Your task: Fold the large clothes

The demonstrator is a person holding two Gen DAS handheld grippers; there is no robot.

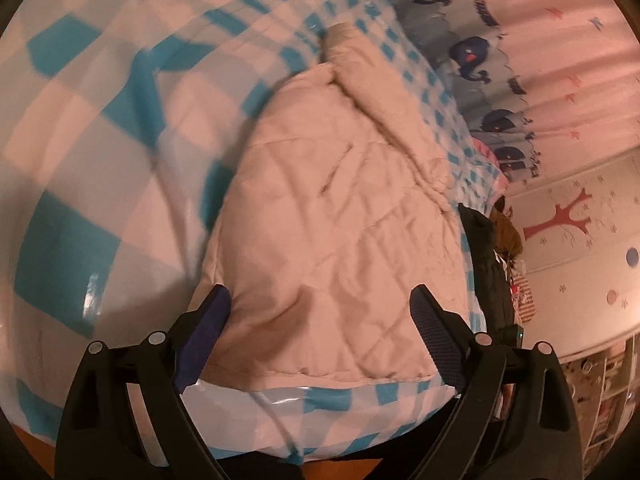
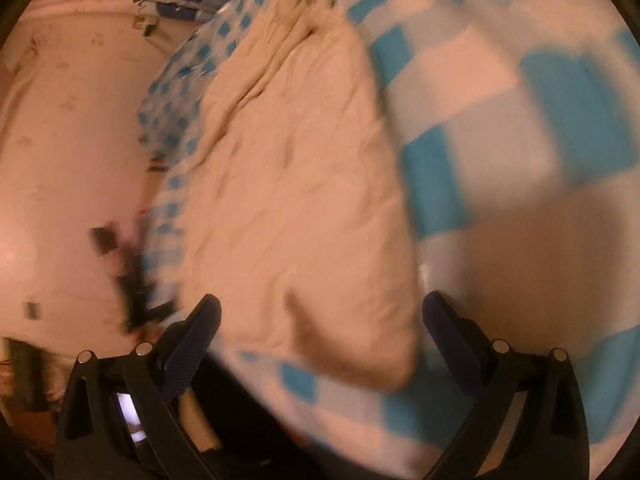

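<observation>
A cream quilted garment [image 1: 336, 216] lies folded lengthwise on the blue-and-white checked tablecloth [image 1: 80, 140], its collar end far from me. It also shows in the right wrist view [image 2: 296, 184], blurred. My left gripper [image 1: 320, 300] is open and empty, hovering over the garment's near hem, its fingers either side of it. My right gripper [image 2: 320, 308] is open and empty above the garment's near corner. The cloth [image 2: 500, 120] shows to its right.
A whale-print curtain [image 1: 472, 52] and pink curtain hang beyond the table. Dark clothes [image 1: 488, 248] hang at the table's right edge. A wall with a red tree sticker [image 1: 560, 220] and shelves [image 1: 600, 392] stands right. A pale wall [image 2: 60, 160] fills the right wrist view's left.
</observation>
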